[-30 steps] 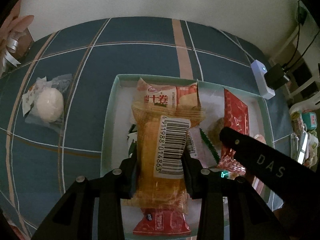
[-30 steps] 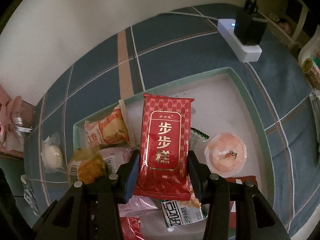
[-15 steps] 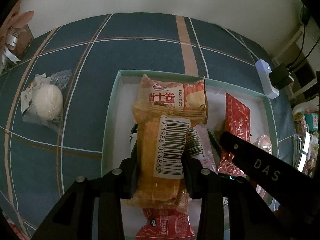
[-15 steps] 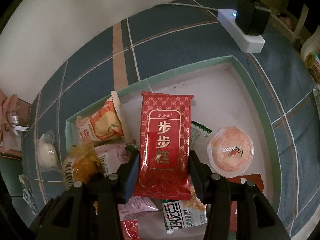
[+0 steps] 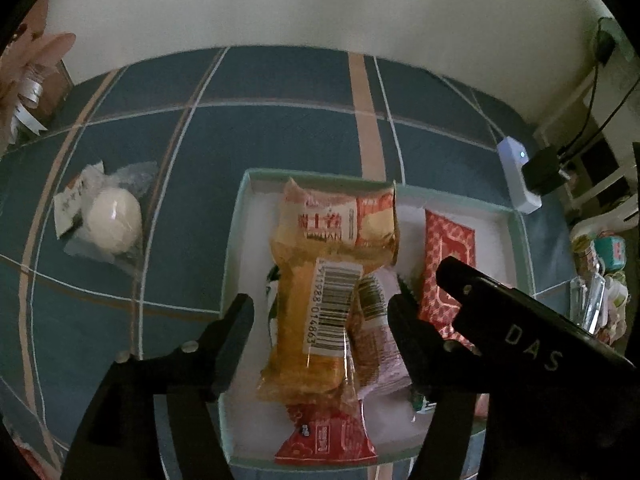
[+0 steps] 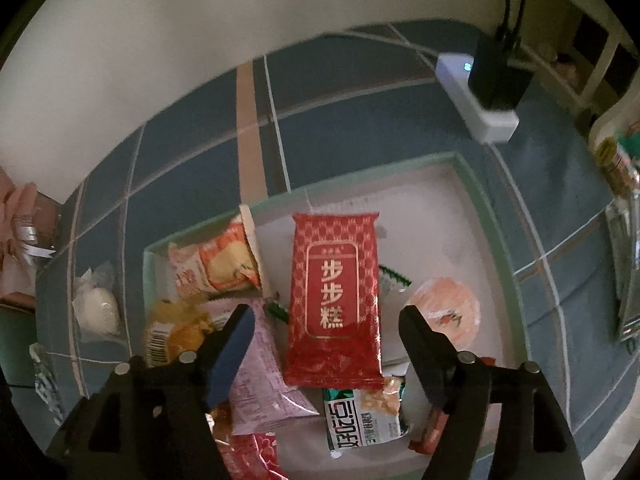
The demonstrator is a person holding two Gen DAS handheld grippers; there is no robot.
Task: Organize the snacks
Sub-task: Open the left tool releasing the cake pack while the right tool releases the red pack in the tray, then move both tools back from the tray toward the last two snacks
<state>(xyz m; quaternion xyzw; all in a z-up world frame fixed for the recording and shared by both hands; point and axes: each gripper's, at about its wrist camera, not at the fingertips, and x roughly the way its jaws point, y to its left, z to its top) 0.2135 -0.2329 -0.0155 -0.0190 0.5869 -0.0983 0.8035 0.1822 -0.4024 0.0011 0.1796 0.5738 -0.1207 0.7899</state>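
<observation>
1. Left gripper (image 5: 320,312): the jaws have just been opening and now stand apart. The orange pack (image 5: 320,312) with the barcode lies between them, clear of both fingers (image 5: 236,324), so it is released.
2. Right gripper (image 6: 326,320): its jaws have likewise just been opening. The red pack (image 6: 336,300) lies between them with a gap on each side; nothing is gripped.
3. Location of the task items: both packs are inside the shallow green-rimmed tray (image 6: 496,248) on the blue checked worktop (image 5: 192,136). The orange pack rests on the left side of the pile, overlapping a Swiss-roll pack (image 5: 340,216) at its far end and a small red pack (image 5: 326,436) at its near end. The red pack rests in the middle, partly over a pale purple pack (image 6: 264,392) and a green-and-white pack (image 6: 364,416).
4. Also in the tray: a round sealed jelly cup (image 6: 444,312) to the right of the red pack.
5. Done, judged from the layout: most snacks are already gathered in the tray, including the two just let go.
6. Left to do: one white round snack (image 5: 112,220) in a clear wrapper lies on the worktop, well to the left of the tray. It appears to be the only snack still outside.
7. The far right part of the tray floor is bare, so space remains for it
</observation>
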